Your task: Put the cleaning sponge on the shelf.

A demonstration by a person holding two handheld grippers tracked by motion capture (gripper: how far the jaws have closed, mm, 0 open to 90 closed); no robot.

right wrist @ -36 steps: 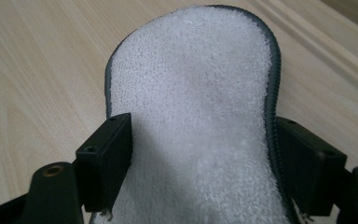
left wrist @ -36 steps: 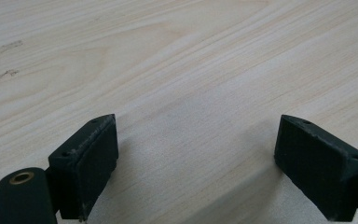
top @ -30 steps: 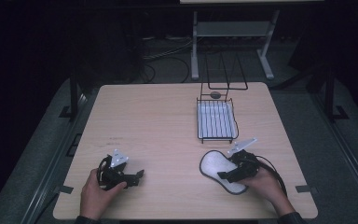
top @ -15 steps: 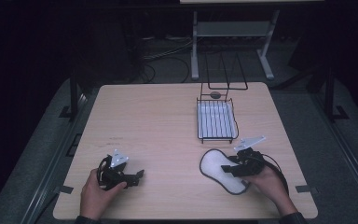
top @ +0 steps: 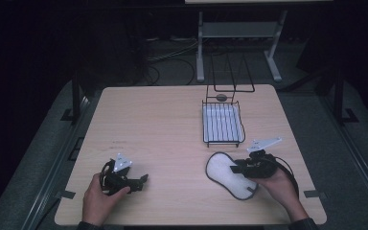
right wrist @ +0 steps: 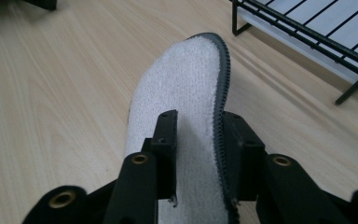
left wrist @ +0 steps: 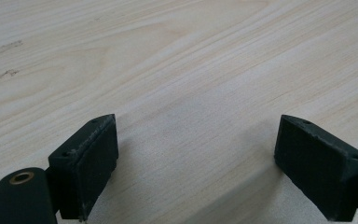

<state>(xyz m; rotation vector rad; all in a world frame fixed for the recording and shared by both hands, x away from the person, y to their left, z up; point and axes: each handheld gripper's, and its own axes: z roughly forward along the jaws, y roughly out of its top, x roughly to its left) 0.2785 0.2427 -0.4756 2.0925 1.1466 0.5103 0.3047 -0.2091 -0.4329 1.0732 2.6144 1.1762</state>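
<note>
Right gripper (top: 236, 168) clamps a white insole (top: 230, 175) just in front of the wire rack (top: 223, 125).

The insole is a flat, fleecy, dark-edged pad lying on the table (top: 163, 124) on the person's side of the wire rack, near it but apart from it. In the high view its long axis runs on a slant, 1 rounded end pointing up-left toward the rack's near-left corner, the other down-right toward the person's right hand (top: 275, 184). In the right gripper view the insole (right wrist: 182, 98) stretches straight away from the gripper (right wrist: 198, 154), whose 2 jaws have just been closing and now pinch it across its width, bowing it upward between them. The left gripper (top: 141, 180) rests on the table far left of the rack, jaws spread wide over bare wood.
</note>
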